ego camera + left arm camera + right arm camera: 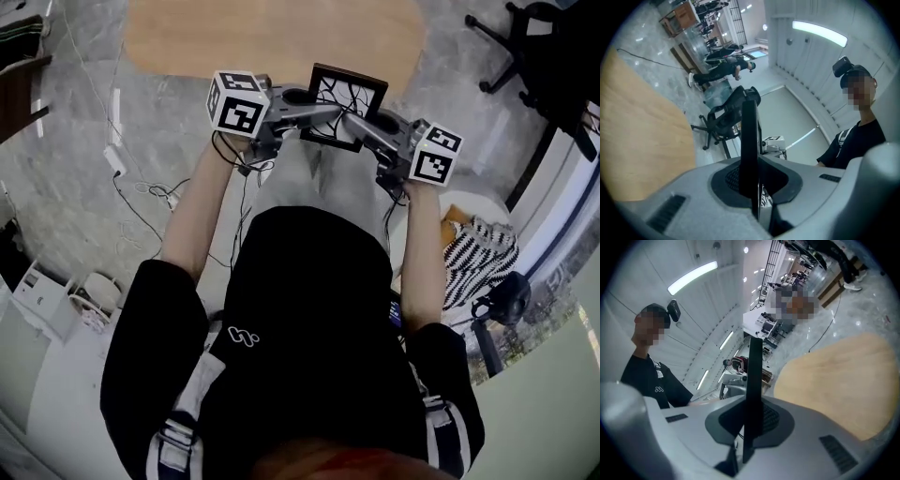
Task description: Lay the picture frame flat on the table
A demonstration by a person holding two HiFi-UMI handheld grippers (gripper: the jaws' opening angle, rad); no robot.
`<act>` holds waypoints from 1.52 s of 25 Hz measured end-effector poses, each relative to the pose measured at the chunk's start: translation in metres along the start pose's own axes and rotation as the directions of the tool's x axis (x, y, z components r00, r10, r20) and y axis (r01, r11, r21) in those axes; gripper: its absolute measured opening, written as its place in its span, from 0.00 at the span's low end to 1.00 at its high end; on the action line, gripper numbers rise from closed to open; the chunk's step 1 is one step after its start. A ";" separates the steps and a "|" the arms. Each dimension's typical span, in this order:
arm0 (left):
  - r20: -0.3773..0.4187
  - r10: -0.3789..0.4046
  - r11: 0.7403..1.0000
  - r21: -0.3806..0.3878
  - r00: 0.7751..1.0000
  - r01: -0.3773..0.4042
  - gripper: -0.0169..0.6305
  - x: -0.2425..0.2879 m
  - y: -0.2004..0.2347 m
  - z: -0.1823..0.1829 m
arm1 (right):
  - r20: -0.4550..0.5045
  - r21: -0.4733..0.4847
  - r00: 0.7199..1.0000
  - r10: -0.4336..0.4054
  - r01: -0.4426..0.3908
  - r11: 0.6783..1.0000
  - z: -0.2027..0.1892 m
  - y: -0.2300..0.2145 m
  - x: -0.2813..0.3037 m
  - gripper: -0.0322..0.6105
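Grey marbled floor (pixel 84 141) with loose cables (pixel 141 192). A light wooden table (pixel 272 37) is at the top of the head view and a black office chair (pixel 525 47) at top right. A black-and-white striped cloth (pixel 478 258) lies off to the person's right.

The person wears a black T-shirt and stands with both bare forearms stretched forward, elbows slightly bent. The left hand (pixel 234 145) and right hand (pixel 412 183) each sit behind a marker cube. The two grippers angle inward toward each other in a shallow V.

The black picture frame (pixel 347 98) is held up in the air between them, in front of the person. It is tilted, with its patterned front facing up toward the head camera. Its top edge shows against the table's near edge. It is not lying on the table.

The left gripper (pixel 323 114) holds the frame's left side and the right gripper (pixel 354 122) its right side.

In the left gripper view the frame (pixel 749 140) is seen edge-on as a thin dark bar. The left gripper (pixel 757 180) has its jaws closed on it, pads against both faces, with the table (pixel 637 140) off to the left and the chair (pixel 724 119) behind.

In the right gripper view it is the same. The frame (pixel 753 376) runs straight up from the right gripper (pixel 752 420), clamped between nearly closed jaws. The table (pixel 834 380) is to the right.
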State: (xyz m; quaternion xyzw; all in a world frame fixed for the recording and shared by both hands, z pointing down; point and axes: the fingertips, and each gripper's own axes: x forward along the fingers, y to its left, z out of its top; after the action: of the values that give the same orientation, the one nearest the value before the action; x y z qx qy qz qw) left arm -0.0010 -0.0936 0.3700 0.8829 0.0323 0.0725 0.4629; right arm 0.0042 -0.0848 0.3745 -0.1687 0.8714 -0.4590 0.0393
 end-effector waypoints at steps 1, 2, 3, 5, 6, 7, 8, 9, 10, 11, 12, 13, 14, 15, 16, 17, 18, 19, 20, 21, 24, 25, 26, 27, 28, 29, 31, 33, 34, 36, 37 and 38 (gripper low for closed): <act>0.005 -0.002 1.000 0.003 1.000 0.002 0.07 0.000 0.010 0.001 | 0.001 -0.007 1.000 -0.001 0.001 1.000 0.001 -0.010 0.002 0.09; 0.002 -0.005 1.000 -0.009 1.000 0.005 0.07 0.004 0.034 0.003 | 0.003 0.003 1.000 -0.006 0.006 1.000 0.003 -0.033 0.006 0.10; -0.009 -0.009 0.999 -0.038 1.000 0.009 0.07 0.010 0.069 0.003 | 0.007 0.036 1.000 -0.013 0.013 0.999 0.003 -0.067 0.009 0.10; -0.039 -0.014 0.991 -0.134 0.999 0.009 0.07 0.026 0.148 -0.002 | 0.012 0.140 1.000 -0.026 0.024 0.990 -0.004 -0.147 0.014 0.09; -0.052 -0.015 0.984 -0.180 0.999 0.005 0.07 0.033 0.182 -0.005 | 0.013 0.187 0.999 -0.031 0.028 0.982 -0.007 -0.182 0.016 0.09; -0.065 -0.017 0.976 -0.216 0.998 0.003 0.07 0.040 0.209 -0.008 | 0.016 0.223 0.999 -0.035 0.030 0.974 -0.011 -0.209 0.017 0.09; -0.079 -0.022 0.971 -0.240 0.997 0.002 0.07 0.045 0.227 -0.013 | 0.022 0.250 0.999 -0.040 0.033 0.968 -0.016 -0.227 0.017 0.09; -0.092 -0.027 0.967 -0.254 0.995 0.003 0.07 0.049 0.239 -0.019 | 0.030 0.269 0.999 -0.045 0.035 0.963 -0.022 -0.240 0.016 0.09; -0.102 -0.032 0.966 -0.257 0.994 0.004 0.07 0.053 0.248 -0.025 | 0.038 0.280 0.998 -0.048 0.036 0.959 -0.028 -0.249 0.014 0.09; -0.109 -0.036 0.967 -0.255 0.993 0.007 0.07 0.057 0.255 -0.032 | 0.045 0.286 0.998 -0.050 0.035 0.957 -0.035 -0.257 0.012 0.09; -0.114 -0.041 0.967 -0.255 0.993 0.011 0.07 0.060 0.262 -0.039 | 0.052 0.293 0.997 -0.052 0.034 0.956 -0.042 -0.264 0.010 0.09; -0.119 -0.047 0.966 -0.258 0.992 0.015 0.07 0.063 0.267 -0.047 | 0.058 0.301 0.997 -0.053 0.033 0.953 -0.050 -0.269 0.009 0.09; -0.122 -0.052 0.965 -0.263 0.991 0.018 0.07 0.065 0.271 -0.055 | 0.062 0.311 0.997 -0.055 0.033 0.950 -0.057 -0.274 0.007 0.09; -0.125 -0.056 0.963 -0.267 0.991 0.021 0.08 0.067 0.276 -0.061 | 0.064 0.319 0.996 -0.057 0.034 0.947 -0.063 -0.279 0.007 0.09; -0.127 -0.055 0.963 -0.267 0.990 0.019 0.08 0.069 0.281 -0.066 | 0.067 0.325 0.996 -0.060 0.035 0.945 -0.068 -0.284 0.006 0.09; -0.127 -0.049 0.965 -0.261 0.991 0.014 0.09 0.070 0.288 -0.069 | 0.072 0.329 0.995 -0.065 0.038 0.944 -0.071 -0.290 0.006 0.09; -0.126 -0.037 0.968 -0.250 0.991 0.004 0.10 0.071 0.295 -0.070 | 0.080 0.333 0.994 -0.072 0.041 0.942 -0.072 -0.297 0.006 0.09; -0.120 -0.018 0.971 -0.240 0.993 -0.011 0.12 0.070 0.303 -0.070 | 0.094 0.338 0.992 -0.080 0.044 0.940 -0.071 -0.303 0.006 0.08; -0.109 0.008 0.972 -0.233 0.994 -0.034 0.15 0.067 0.314 -0.069 | 0.113 0.343 0.989 -0.092 0.048 0.938 -0.069 -0.310 0.005 0.08; -0.095 0.045 0.971 -0.231 0.994 -0.066 0.20 0.062 0.325 -0.068 | 0.133 0.349 0.985 -0.108 0.055 0.936 -0.064 -0.319 0.004 0.08; -0.049 0.187 0.951 -0.241 0.981 -0.193 0.24 0.038 0.357 -0.064 | 0.160 0.352 0.973 -0.168 0.103 0.930 -0.051 -0.347 0.002 0.08; -0.038 0.232 0.942 -0.243 0.972 -0.234 0.24 0.031 0.364 -0.064 | 0.155 0.355 0.970 -0.187 0.122 0.927 -0.049 -0.357 0.002 0.08; -0.032 0.271 0.932 -0.243 0.962 -0.271 0.24 0.024 0.368 -0.065 | 0.144 0.357 0.968 -0.206 0.143 0.923 -0.048 -0.367 0.002 0.08; -0.031 0.307 0.921 -0.242 0.951 -0.306 0.22 0.018 0.372 -0.068 | 0.128 0.358 0.966 -0.225 0.167 0.919 -0.047 -0.378 0.003 0.08; -0.036 0.342 0.908 -0.243 0.939 -0.341 0.14 0.012 0.375 -0.071 | 0.108 0.359 0.964 -0.245 0.192 0.914 -0.047 -0.389 0.006 0.08; -0.043 0.375 0.895 -0.243 0.926 -0.373 0.07 0.007 0.378 -0.075 | 0.088 0.360 0.961 -0.263 0.215 0.908 -0.046 -0.400 0.009 0.08; -0.056 0.415 0.877 -0.243 0.908 -0.415 0.05 0.000 0.383 -0.082 | 0.051 0.374 0.955 -0.294 0.254 0.892 -0.046 -0.419 0.018 0.08; -0.061 0.422 0.872 -0.248 0.905 -0.423 0.05 -0.002 0.385 -0.086 | 0.010 0.403 0.941 -0.339 0.307 0.862 -0.049 -0.439 0.025 0.08; -0.061 0.418 0.873 -0.249 0.906 -0.419 0.05 -0.002 0.384 -0.087 | -0.010 0.414 0.932 -0.363 0.335 0.847 -0.050 -0.447 0.027 0.08; -0.061 0.412 0.877 -0.244 0.909 -0.414 0.05 -0.001 0.382 -0.088 | -0.046 0.417 0.916 -0.399 0.380 0.825 -0.053 -0.460 0.034 0.08; -0.063 0.412 0.878 -0.239 0.909 -0.415 0.04 0.000 0.381 -0.089 | -0.066 0.409 0.908 -0.415 0.403 0.819 -0.056 -0.464 0.037 0.08; -0.066 0.413 0.878 -0.237 0.908 -0.416 0.04 0.000 0.379 -0.091 | -0.085 0.395 0.899 -0.429 0.426 0.814 -0.059 -0.467 0.039 0.08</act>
State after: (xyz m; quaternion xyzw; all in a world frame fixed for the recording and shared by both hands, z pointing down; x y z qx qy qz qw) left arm -0.0188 -0.2355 0.7328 0.8048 -0.1635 0.1791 0.5418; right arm 0.0747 -0.2948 0.7913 -0.3499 0.6970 -0.6253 -0.0274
